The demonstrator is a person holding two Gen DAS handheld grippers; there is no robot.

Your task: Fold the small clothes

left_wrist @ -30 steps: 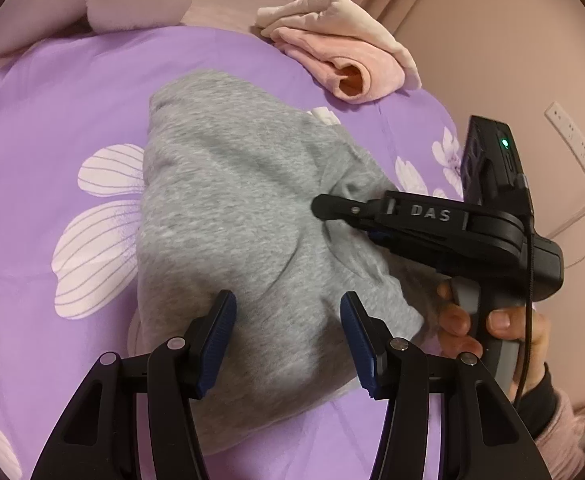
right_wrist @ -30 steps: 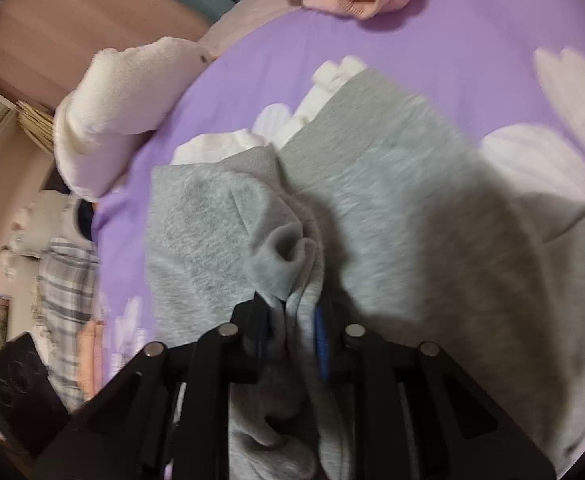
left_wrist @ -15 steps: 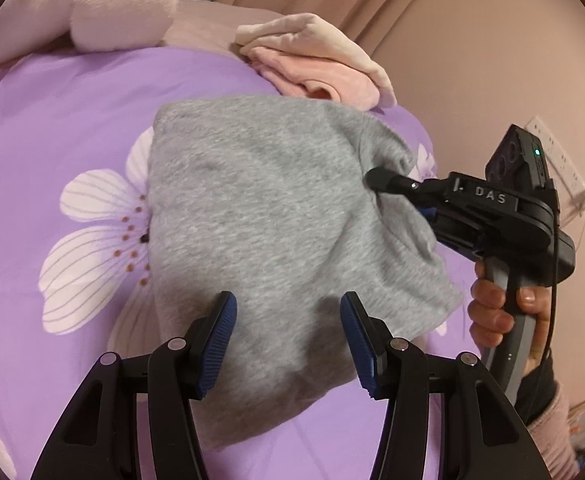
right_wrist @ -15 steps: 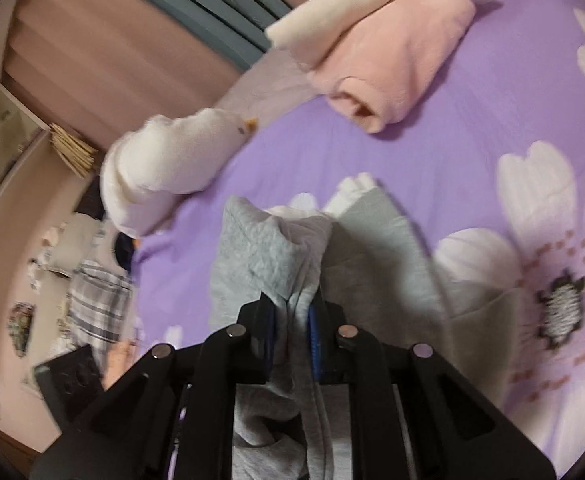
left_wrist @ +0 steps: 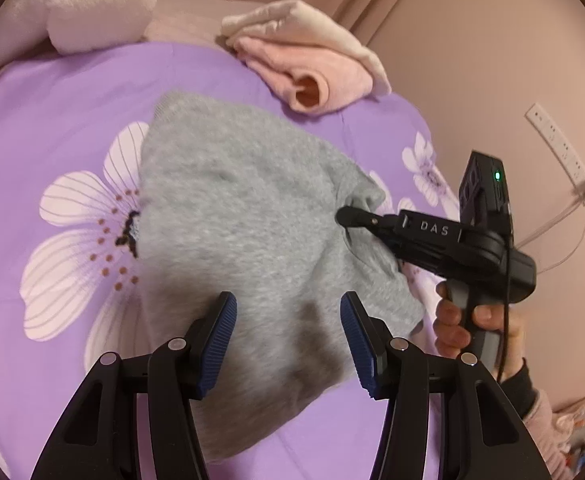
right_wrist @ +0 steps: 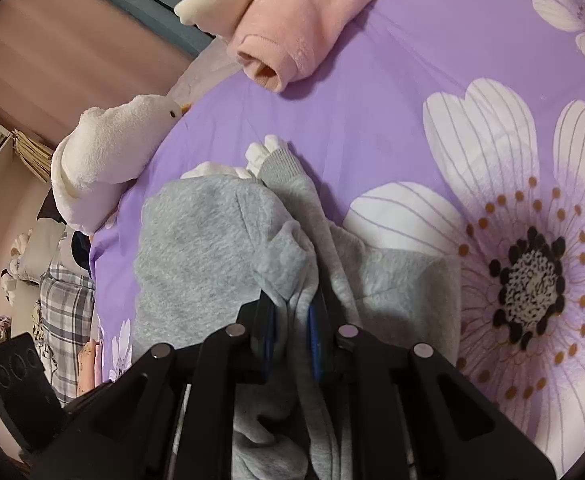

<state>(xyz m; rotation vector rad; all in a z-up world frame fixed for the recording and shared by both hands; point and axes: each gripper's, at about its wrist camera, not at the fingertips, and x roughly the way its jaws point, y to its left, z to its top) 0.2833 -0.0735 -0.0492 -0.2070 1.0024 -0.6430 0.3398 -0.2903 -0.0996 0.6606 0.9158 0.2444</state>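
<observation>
A small grey sweatshirt (left_wrist: pixel 244 220) lies on the purple flowered bedsheet (left_wrist: pixel 52 112). My left gripper (left_wrist: pixel 288 332) is open and empty, hovering over the garment's near part. My right gripper (left_wrist: pixel 344 216) comes in from the right, held by a hand, and is shut on a bunched fold at the garment's right edge. In the right wrist view the right gripper (right_wrist: pixel 292 316) pinches the grey sweatshirt (right_wrist: pixel 196 248) between its blue pads, with a ribbed cuff (right_wrist: pixel 280 164) lying ahead on the bedsheet (right_wrist: pixel 372 120).
A folded pink and cream garment (left_wrist: pixel 308 64) lies at the far side of the bed, also shown in the right wrist view (right_wrist: pixel 292 20). A white plush toy (right_wrist: pixel 104 152) sits at the bed's edge. A wall with a power strip (left_wrist: pixel 556 140) is to the right.
My right gripper carried the pinched fold outward to the right and then lower, spreading the grey sweatshirt flatter. My left gripper stayed open over the garment.
</observation>
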